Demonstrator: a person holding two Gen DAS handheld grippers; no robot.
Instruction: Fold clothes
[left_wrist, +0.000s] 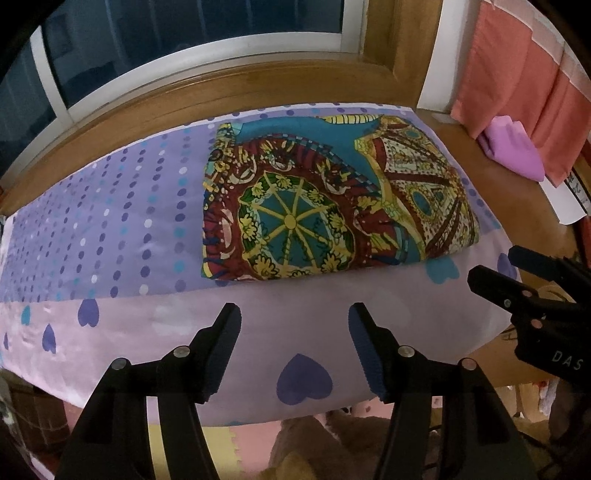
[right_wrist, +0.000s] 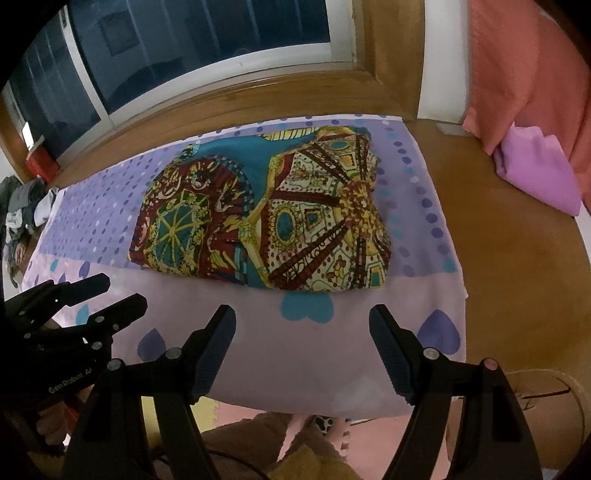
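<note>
— Both grippers hang empty: left gripper (left_wrist: 294, 347) and right gripper (right_wrist: 302, 345) each stand spread wide, nothing between the pads, above the near strip of the lilac sheet (left_wrist: 110, 229). What's the biggest risk from here?

— That sheet. It lies loose over the wooden table (right_wrist: 509, 236) and droops off the near edge below the fingers. A low grab could pinch sheet along with garment and drag the whole surface.

— And the patterned garment (right_wrist: 266, 218)?

— It sits just ahead of both grippers, already a thick, rounded bundle. Layers look stacked and slippery; catching only the top layer would probably peel the fold open rather than move the bundle.

— It lies nearer the right end of the sheet, doesn't it?

— Yes, ahead and slightly right of the left gripper. A shove that way could push it onto bare wood.

— Anything smaller?

— The grippers hang close side by side; closing in on one corner, they might knock together.

— And the pink cloth (right_wrist: 535, 173)?

— Well beyond, far right; hardly a concern.
</note>
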